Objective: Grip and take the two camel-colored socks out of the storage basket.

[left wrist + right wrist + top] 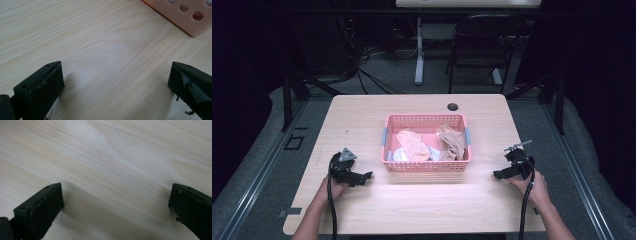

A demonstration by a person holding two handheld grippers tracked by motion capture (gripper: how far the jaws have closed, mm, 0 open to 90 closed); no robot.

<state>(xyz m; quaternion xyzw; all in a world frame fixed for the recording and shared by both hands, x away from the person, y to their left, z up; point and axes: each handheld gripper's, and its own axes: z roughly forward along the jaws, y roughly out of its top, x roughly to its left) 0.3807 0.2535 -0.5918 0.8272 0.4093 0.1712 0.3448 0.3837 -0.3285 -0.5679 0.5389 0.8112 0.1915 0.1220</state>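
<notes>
Your left gripper sits low over the desk, held in your left hand. Jaws spread wide, nothing between them. In the left gripper view bare wood grain shows between the two black jaws, and each casts a shadow on the desk just beneath it.

Your right gripper is held by your right hand on the other side, also low over the desk. Jaws spread wide, nothing between them. The right gripper view shows plain wood between them.

Both grippers point inward, toward each other, with a stretch of bare desk between them. Cables trail from each back along your forearms toward the desk's near edge.

Basket: pink, perforated walls, grey handles on the short sides. It stands ahead of both grippers and between them, apart from each. It is just ahead and inward of your left gripper tip; its near corner shows at the top right of the left gripper view. It is a little farther from the right gripper.

Inside the basket: pale peach and tan cloths, crumpled, with a white piece at the near left corner. I cannot tell what kind of garment they are.

Beyond the basket: a round cable hole in the desk near its far edge.
</notes>
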